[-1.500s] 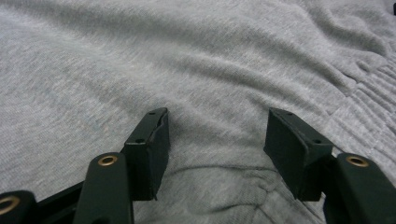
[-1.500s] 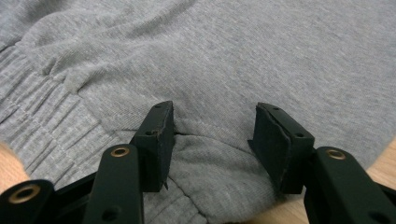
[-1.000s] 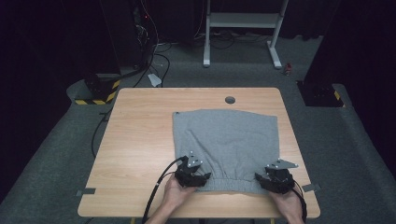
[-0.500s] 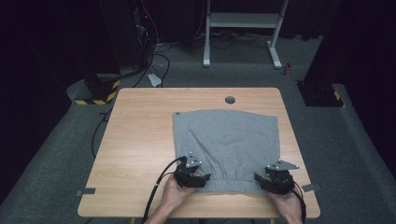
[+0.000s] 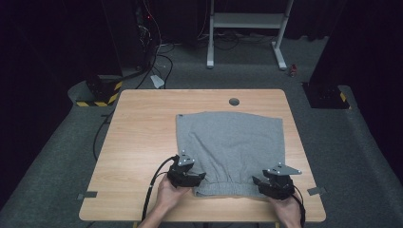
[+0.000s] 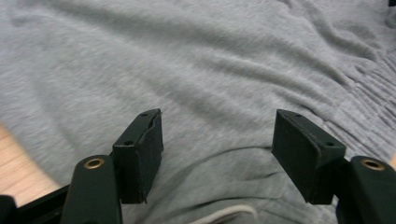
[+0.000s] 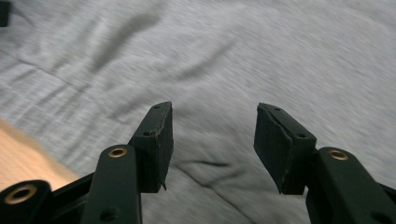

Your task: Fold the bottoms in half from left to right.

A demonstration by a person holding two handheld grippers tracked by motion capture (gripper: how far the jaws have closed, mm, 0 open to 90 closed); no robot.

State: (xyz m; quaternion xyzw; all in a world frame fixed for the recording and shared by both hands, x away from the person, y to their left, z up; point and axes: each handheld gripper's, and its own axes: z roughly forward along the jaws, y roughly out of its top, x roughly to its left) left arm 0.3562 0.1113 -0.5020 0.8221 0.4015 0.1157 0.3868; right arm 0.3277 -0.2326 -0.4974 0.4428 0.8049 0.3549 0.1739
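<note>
A grey garment (image 5: 230, 147) with an elastic waistband (image 5: 225, 187) lies flat on the wooden table (image 5: 142, 133), waistband toward me. My left gripper (image 5: 196, 177) is at the waistband's left corner. Its jaws have just been opening and now stand open over the cloth (image 6: 210, 70), gripping nothing. A white cord (image 6: 224, 214) shows below them. My right gripper (image 5: 260, 183) sits at the waistband's right corner. In its own view the right gripper (image 7: 212, 121) is also open, with grey cloth (image 7: 261, 56) lying under the jaws and a small fold between them.
A round cable hole (image 5: 234, 101) is near the table's far edge. Tape tabs (image 5: 88, 194) mark the near corners. On the floor are a yellow-striped black box (image 5: 100, 92) at left, a black box (image 5: 328, 95) at right and a white frame (image 5: 247, 28) behind.
My left gripper has shifted slightly to the left at the waistband corner. The right gripper and the garment have stayed where they were.
</note>
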